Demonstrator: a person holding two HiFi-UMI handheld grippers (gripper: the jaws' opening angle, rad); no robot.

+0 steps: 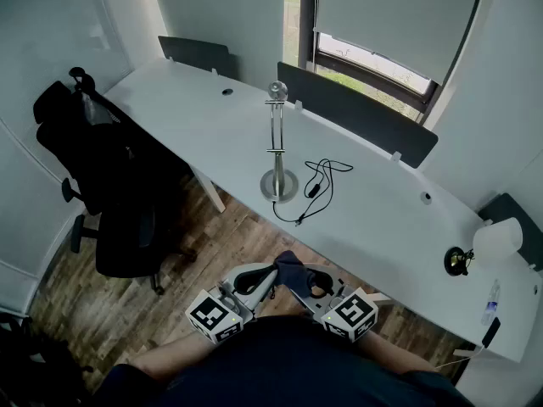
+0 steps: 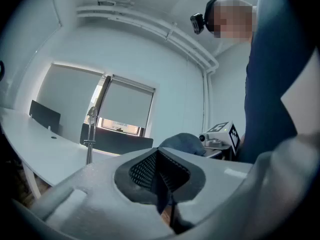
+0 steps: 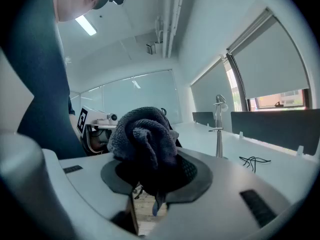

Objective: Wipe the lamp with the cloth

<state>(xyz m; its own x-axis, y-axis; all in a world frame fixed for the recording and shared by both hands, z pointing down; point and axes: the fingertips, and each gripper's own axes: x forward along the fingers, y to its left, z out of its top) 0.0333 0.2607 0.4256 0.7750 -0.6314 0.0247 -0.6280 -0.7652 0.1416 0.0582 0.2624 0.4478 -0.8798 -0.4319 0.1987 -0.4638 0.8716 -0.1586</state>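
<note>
The desk lamp (image 1: 278,147) stands upright at the centre of the head view, its round base on the long white desk (image 1: 204,113) and its slim metal stem rising to a small head; nothing touches it; its black cable (image 1: 318,183) lies in loose loops just right of the base and trails toward the desk's near edge.

Both grippers sit at the bottom centre of that view, close to the person's body and well apart from the lamp, with a strip of wood floor (image 1: 233,236) and the desk edge between; the right gripper (image 1: 295,280) is clenched on a dark blue cloth (image 1: 288,266), which in the right gripper view bulges in a crumpled wad (image 3: 142,131) over the pads; the left gripper (image 1: 271,278) is closed with nothing in it, its ribbed pads (image 2: 145,169) meeting along one line, and its tip lies just beside the cloth.

A black office chair (image 1: 110,176) stands at the left, by the desk's near side; dark divider panels (image 1: 356,108) run along the far edge; a window (image 1: 373,58) with a half-lowered blind fills the upper right; a white rounded object (image 1: 498,237) sits at the desk's right end.
</note>
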